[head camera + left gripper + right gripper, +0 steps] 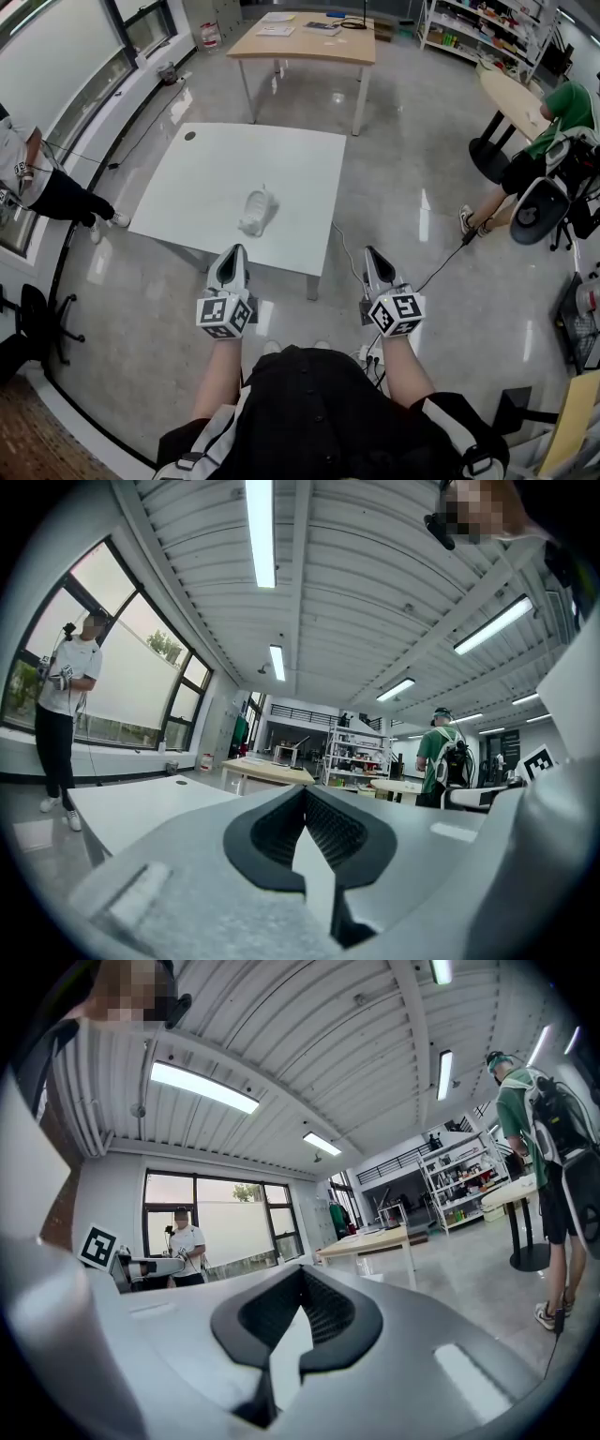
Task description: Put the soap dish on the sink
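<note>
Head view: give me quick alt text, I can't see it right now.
The left tool and right tool, both shut and empty, are held out level in front of the person, by the near edge of a white table. One small white object lies near the table's middle, too small to identify.

Left gripper (234, 253) at 7 o'clock in head view, right gripper (374, 255) at 5 o'clock. Side by side, apart, both level, pointing to 12. Fingers (267, 832) of each pressed together, tips meeting, nothing between. Bare forearms (217, 375) reach forward, roughly parallel.
</note>
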Demonstrator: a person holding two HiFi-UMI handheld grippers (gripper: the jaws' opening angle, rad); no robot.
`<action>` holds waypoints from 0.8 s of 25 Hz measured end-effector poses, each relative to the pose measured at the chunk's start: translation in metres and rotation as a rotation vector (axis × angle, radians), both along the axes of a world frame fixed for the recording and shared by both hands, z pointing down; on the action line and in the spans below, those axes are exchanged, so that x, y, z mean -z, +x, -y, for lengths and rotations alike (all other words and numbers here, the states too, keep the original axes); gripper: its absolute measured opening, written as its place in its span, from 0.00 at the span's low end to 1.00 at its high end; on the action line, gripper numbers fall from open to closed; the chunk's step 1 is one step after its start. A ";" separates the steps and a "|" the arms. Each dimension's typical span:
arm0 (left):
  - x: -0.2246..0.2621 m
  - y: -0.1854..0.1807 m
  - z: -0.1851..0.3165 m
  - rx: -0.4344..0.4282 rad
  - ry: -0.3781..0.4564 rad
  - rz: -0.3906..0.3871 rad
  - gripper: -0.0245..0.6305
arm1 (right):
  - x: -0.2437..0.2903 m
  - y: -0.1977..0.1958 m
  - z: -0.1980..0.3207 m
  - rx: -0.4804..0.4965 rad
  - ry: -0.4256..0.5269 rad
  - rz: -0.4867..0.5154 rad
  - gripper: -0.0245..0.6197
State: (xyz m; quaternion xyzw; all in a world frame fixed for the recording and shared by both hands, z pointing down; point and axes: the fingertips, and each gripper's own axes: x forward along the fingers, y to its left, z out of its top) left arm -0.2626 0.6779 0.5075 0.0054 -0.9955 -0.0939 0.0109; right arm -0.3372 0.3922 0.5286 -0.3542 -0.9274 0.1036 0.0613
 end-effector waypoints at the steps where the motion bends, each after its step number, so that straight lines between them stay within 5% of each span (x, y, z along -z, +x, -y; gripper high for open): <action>1: 0.004 0.001 -0.003 0.002 0.000 0.010 0.04 | 0.003 0.001 -0.006 0.003 -0.006 0.006 0.05; 20: 0.029 0.028 -0.047 -0.035 0.009 0.089 0.04 | 0.018 0.036 -0.059 -0.020 -0.003 0.021 0.05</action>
